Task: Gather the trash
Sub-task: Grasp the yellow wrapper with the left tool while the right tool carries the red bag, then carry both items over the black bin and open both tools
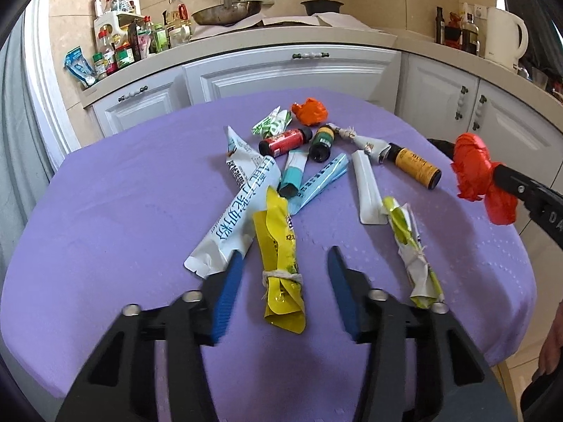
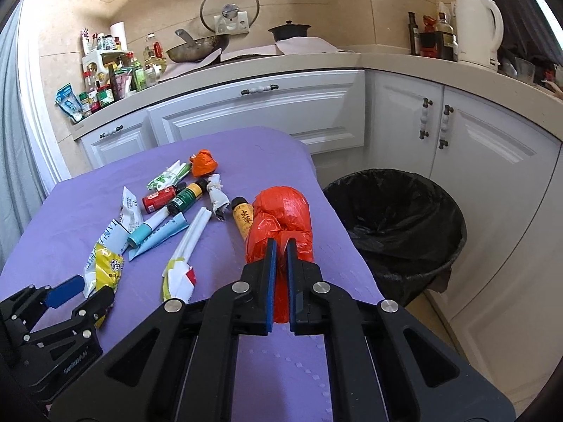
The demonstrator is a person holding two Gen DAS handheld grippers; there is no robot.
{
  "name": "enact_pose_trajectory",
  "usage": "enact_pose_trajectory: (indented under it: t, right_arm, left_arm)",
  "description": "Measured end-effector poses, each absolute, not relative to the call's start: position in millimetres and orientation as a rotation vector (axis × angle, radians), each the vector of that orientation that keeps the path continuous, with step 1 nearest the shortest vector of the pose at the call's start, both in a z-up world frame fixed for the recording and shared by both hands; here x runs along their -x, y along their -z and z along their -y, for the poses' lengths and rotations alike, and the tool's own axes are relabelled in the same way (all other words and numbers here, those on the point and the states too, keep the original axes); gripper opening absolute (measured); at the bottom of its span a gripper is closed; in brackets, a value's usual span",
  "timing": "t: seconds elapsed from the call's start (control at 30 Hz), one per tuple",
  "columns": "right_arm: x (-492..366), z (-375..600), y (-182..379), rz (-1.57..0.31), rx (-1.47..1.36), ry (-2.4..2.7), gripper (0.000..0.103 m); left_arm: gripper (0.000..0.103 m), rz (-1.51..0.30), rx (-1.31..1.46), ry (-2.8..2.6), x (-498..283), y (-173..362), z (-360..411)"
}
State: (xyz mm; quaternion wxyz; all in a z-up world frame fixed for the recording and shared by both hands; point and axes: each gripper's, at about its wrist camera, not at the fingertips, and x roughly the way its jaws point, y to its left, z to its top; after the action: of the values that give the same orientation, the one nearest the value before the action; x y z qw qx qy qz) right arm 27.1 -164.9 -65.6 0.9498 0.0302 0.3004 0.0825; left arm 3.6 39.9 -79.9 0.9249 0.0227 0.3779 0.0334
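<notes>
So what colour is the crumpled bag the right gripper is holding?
Bright red bag; the right wrist view shows it best.

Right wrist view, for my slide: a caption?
Right gripper clamps a red plastic bag beside the black-lined bin.

Beige tiled walls (image 2: 387, 7), white cabinets (image 2: 267, 112), cluttered daylit counter (image 2: 387, 59).

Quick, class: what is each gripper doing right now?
Left gripper: open, jaws either side of the yellow wrapper, not pressing it.
Right gripper: closed on the red plastic bag.
</notes>
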Motion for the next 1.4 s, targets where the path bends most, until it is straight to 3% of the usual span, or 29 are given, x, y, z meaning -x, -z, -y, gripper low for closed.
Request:
enact_pose_trajectory:
  t: [0.23,0.77,1.4]
  right_arm:
    - [-26,167,69,-0.61,-0.061,-0.151,0.006]
    - [-33,182,46,-0.537,-0.051,-0.101,0.006]
    - [-109,262,46,-0.493,-0.05,0.081,0.006]
  left_arm:
    - [0.015,-0.778,-0.038,-0.051,-2,83,-40]
    - [0.014,-0.586,-0.008,-0.006,-24,28,-25]
    - [0.014,-0.593,-0.021,0.158,-134,14,83]
